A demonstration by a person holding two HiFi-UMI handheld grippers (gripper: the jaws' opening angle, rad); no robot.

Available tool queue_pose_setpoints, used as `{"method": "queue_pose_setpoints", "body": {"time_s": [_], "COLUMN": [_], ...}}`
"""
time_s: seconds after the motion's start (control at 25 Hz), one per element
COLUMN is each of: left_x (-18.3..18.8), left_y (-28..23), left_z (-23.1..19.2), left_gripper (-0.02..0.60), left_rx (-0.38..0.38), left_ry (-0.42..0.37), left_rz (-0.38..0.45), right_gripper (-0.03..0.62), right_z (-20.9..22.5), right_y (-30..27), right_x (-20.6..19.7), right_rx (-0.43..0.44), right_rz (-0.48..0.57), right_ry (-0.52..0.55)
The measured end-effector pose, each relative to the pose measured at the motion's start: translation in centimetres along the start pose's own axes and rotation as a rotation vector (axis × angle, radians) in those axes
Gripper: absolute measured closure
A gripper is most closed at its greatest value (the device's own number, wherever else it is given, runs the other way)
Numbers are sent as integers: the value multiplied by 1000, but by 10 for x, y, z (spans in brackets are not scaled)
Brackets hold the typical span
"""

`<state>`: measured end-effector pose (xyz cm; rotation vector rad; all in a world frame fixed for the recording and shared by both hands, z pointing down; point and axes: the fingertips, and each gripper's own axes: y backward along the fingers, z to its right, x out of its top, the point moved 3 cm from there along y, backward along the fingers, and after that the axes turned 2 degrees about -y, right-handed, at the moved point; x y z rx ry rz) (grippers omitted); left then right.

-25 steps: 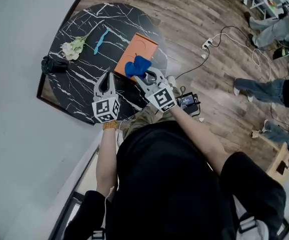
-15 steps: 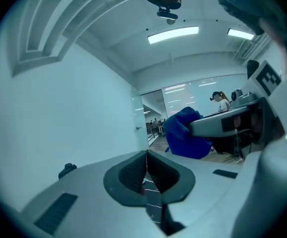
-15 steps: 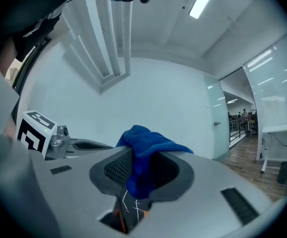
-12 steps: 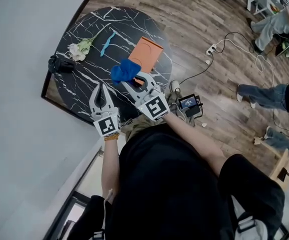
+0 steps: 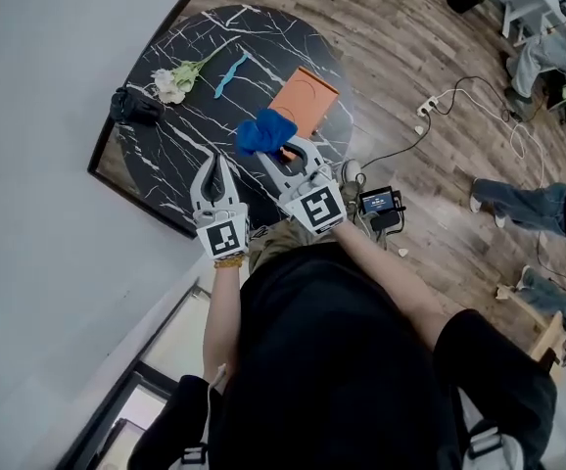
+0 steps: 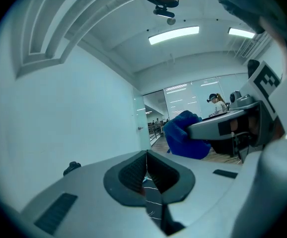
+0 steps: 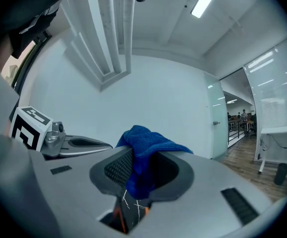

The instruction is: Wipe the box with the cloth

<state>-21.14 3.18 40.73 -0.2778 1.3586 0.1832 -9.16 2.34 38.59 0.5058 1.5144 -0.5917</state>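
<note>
An orange box [image 5: 306,100] lies flat on the round black marble table [image 5: 165,164], near its right edge. My right gripper [image 5: 281,151] is shut on a bunched blue cloth [image 5: 265,131] and holds it up in the air, level, just short of the box's near end. In the right gripper view the cloth [image 7: 144,150] is pinched between the pads and spills over the top of them. My left gripper [image 5: 215,164] floats beside it on the left, shut and empty; its own view shows the jaws closed together and the cloth [image 6: 183,135] off to the right.
A white flower [image 5: 177,80], a small blue strip [image 5: 230,73] and a black object [image 5: 134,106] lie at the table's far left. The white wall runs along the left. On the wood floor are a power strip with cables [image 5: 426,106], a small screen device [image 5: 379,204] and people's legs [image 5: 528,189].
Both grippers have risen off the table, and the blue cloth has come up from the box with the right one. The left jaws have closed fully.
</note>
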Motion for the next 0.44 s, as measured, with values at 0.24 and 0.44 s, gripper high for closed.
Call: {"method": "queue_pose_setpoints", "body": {"time_s": [0.24,0.44], "left_x": [2,5], "left_y": [4,3], "left_z": [-3,0], "left_gripper": [574,574], "left_rx": [4,-4], "left_ry": [-8,2], "left_rz": [6,2], "right_gripper": [511,511], "right_z": [-6,-6], "right_y": [-1,2], "right_x": [-1,0], "right_rx": [12,9], "right_rz": [8,4], "right_ry": [2,4]}}
